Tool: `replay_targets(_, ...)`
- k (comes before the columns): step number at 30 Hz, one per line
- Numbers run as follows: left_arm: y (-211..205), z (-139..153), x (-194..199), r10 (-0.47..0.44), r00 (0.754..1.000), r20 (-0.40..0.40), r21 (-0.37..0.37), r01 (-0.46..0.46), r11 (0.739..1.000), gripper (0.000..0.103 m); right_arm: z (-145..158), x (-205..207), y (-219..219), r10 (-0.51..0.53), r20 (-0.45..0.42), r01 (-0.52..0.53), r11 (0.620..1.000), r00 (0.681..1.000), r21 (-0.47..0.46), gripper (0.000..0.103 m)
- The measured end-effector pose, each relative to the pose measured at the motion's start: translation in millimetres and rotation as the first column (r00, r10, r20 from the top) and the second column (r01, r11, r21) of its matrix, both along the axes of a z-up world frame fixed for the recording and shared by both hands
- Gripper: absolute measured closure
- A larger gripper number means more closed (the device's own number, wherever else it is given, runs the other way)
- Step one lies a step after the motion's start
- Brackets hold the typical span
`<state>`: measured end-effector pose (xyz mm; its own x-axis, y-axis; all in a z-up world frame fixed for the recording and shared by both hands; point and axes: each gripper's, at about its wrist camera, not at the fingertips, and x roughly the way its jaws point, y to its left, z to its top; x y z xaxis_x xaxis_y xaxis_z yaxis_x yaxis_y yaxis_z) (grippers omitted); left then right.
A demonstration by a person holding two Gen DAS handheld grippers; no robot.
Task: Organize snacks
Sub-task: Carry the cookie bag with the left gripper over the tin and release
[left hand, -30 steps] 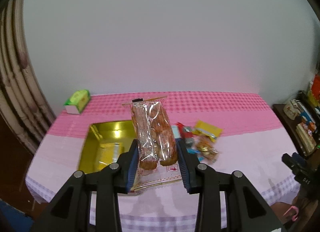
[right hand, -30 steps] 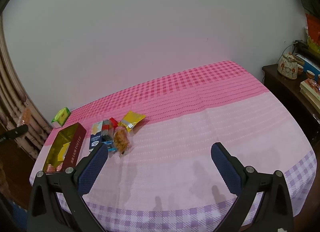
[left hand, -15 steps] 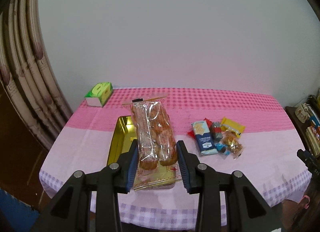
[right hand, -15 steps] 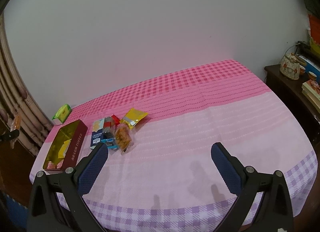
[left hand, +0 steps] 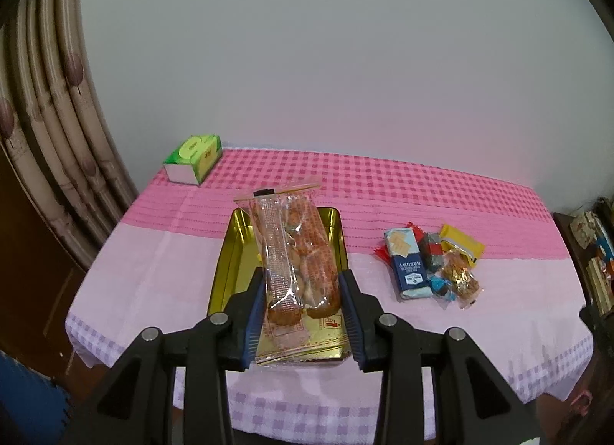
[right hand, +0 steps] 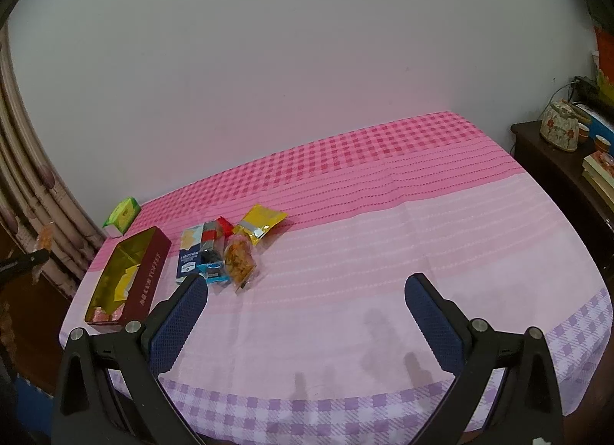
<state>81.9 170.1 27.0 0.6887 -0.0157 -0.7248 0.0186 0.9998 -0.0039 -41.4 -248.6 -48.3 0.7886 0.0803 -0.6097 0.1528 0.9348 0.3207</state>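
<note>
Holding the clear bag of pastries (left hand: 297, 253) clamped between the pads of my left gripper (left hand: 303, 314), I have it hanging over the open gold-lined tin (left hand: 230, 260), its long axis running away from me in line with the tin's own length, so as I judge it the drop calls only for lowering and letting go. My right gripper (right hand: 307, 314) stands wide apart and empty over bare tablecloth (right hand: 422, 234), with the tin well off to its left, so the left hand is the nearer one. The remaining snacks (right hand: 226, 249) lie in a small heap beside the tin. On the tin's red side I read "TOFFEE"; the blue packet's (left hand: 408, 266) print is too small to make out.
</note>
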Motion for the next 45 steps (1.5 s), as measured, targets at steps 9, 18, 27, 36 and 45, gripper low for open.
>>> replay_targets(9,5.4,-39.4,55.7,0.060,0.993,-0.098,0.013,-0.059,0.998,0.066,0.2,-1.0,4.6,0.010,0.002,-0.010,1.000,1.000,-0.011,0.001)
replay_targets(18,23.9,-78.1,98.3,0.115,0.979,-0.170,0.077,-0.103,0.992,0.066,-8.2,5.1,-1.4,-0.010,-0.013,0.010,1.000,1.000,-0.006,0.001)
replay_targets(27,42.9,-105.0,136.0,0.088,0.966,-0.242,0.105,-0.064,0.992,0.066,-23.7,17.8,-4.2,-0.006,-0.066,0.006,1.000,0.998,-0.004,0.001)
replay_targets(36,60.6,-122.0,156.0,0.070,0.959,-0.275,0.101,-0.044,0.994,0.066,-42.9,31.6,8.4,0.037,-0.125,-0.038,0.999,0.991,-0.010,0.001)
replay_targets(45,55.0,-145.3,176.2,0.055,0.951,-0.303,0.099,-0.026,0.995,0.066,-54.8,34.7,12.5,0.039,-0.163,-0.044,0.999,0.986,-0.031,0.001)
